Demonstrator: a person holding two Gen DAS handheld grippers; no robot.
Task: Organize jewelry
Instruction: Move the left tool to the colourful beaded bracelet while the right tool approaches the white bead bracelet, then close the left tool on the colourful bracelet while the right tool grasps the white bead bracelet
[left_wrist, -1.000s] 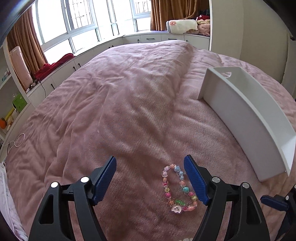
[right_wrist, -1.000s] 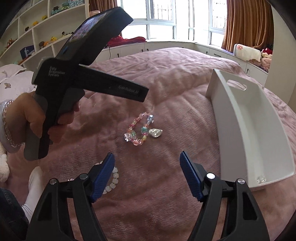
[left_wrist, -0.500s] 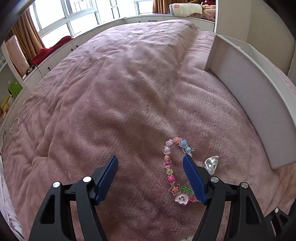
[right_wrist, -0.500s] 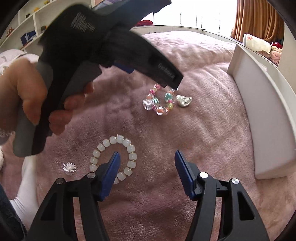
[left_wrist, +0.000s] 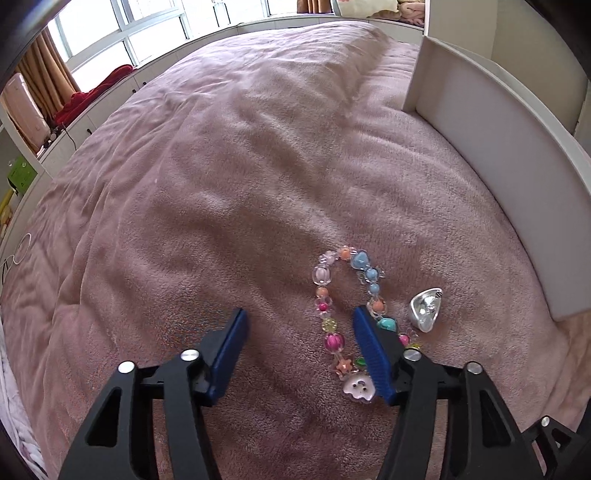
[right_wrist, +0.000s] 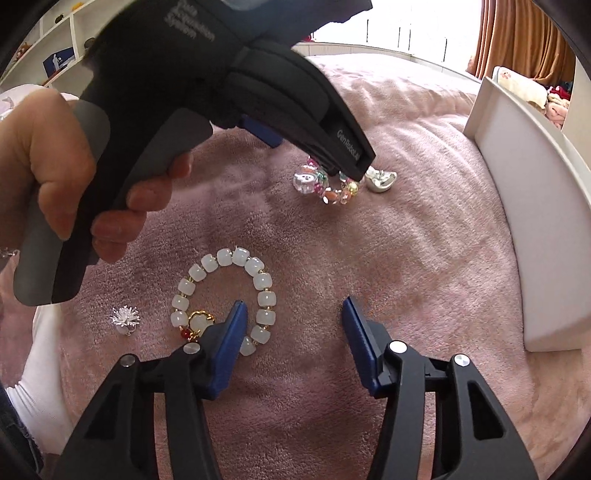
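- Left wrist view: the left gripper (left_wrist: 299, 328) has dropped low over the bed since a second ago, jaws apart, its right finger now inside the loop of the colourful bead bracelet (left_wrist: 347, 317); nothing is clamped yet.
- A silver heart-shaped charm (left_wrist: 425, 309) lies just beside the bracelet, apart from it.
- Right wrist view: the right gripper (right_wrist: 291, 319) has also come down, jaws apart, left finger over the white bead bracelet (right_wrist: 225, 299); a silver flower piece (right_wrist: 125, 316) sits near.
- The white tray (left_wrist: 491, 122) waits, well apart; both grasps look imminent.
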